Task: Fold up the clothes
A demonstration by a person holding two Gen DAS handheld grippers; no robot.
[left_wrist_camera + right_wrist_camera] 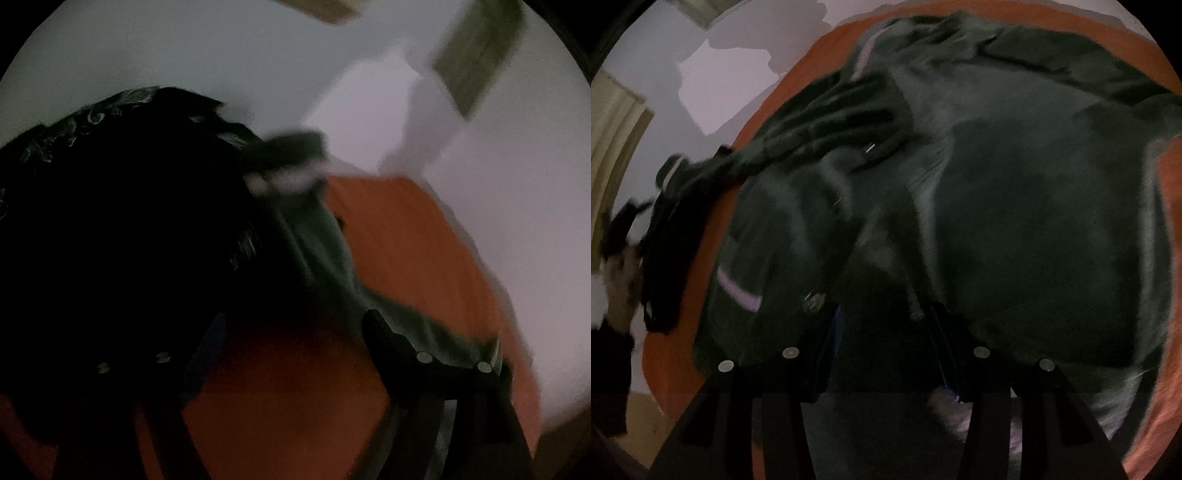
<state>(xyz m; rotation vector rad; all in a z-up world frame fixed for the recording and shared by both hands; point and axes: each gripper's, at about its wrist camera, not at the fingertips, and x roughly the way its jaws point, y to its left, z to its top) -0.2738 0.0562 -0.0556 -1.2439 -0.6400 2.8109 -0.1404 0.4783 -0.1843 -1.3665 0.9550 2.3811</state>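
Observation:
A dark green garment point(1015, 192) with pale lilac trim lies spread over the orange table point(1169, 387). My right gripper point(882, 332) is at its near edge, and a thick fold of the cloth runs in between the jaws, which are shut on it. In the blurred left wrist view my left gripper point(295, 325) is open over bare orange table point(406, 240), with nothing between its fingers. An edge of the green garment point(325, 258) lies just beyond its right finger point(384, 332). A black garment point(129, 206) covers the left finger.
The black garment point(665, 258) hangs at the table's left edge in the right wrist view, with a blurred hand point(624, 273) beside it. Pale floor point(147, 55) surrounds the table. A beige frame point(480, 59) stands farther off.

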